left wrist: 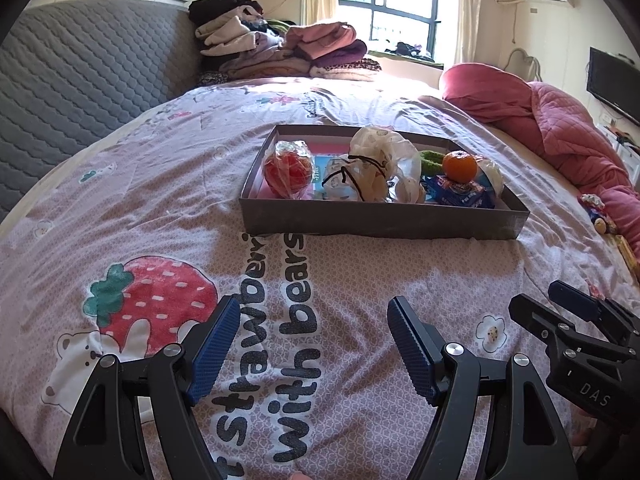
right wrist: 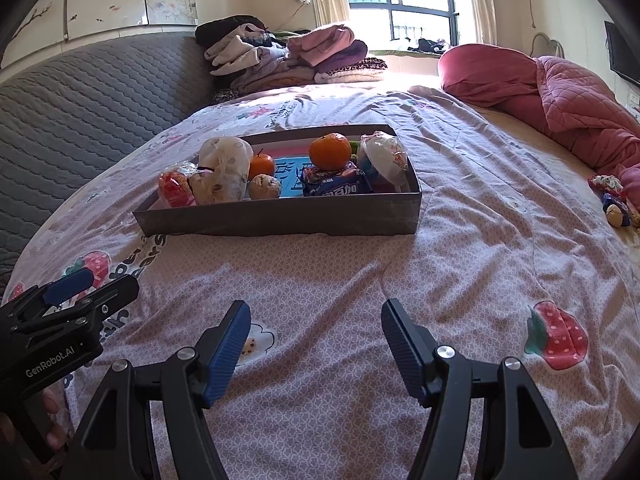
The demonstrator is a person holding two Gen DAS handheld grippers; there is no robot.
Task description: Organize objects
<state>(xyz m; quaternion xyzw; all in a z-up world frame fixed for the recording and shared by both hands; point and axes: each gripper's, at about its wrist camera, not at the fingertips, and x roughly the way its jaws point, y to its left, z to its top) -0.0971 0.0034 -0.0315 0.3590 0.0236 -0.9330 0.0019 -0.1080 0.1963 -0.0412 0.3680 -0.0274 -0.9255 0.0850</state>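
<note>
Left claw [left wrist: 308,344]: jaws spread wide, nothing between the blue pads; it hangs over the printed bedspread [left wrist: 360,280].
Right claw [right wrist: 316,346]: jaws spread wide, empty; it hangs over the same bedspread, just beside the left claw.
Grey box [right wrist: 280,218]: on the bed, ahead of both claws and well apart from them; ahead and left of the right claw, ahead and slightly right of the left claw.
Box contents, side nearer the left claw: red item in clear wrap [left wrist: 287,172], pale drawstring bag [left wrist: 374,164].
Box contents, middle: small orange [right wrist: 262,165] behind a round brownish item [right wrist: 264,187].
Box contents, side nearer the right claw: orange [right wrist: 330,151] resting on a blue snack packet [right wrist: 336,184], with a white-wrapped item [right wrist: 386,156] just beside it.
Loose items [right wrist: 616,200]: small wrapped pieces on the bed, far right of the right claw, near the pink quilt [right wrist: 568,92].
Folded clothes [left wrist: 280,46]: stacked beyond the box.
</note>
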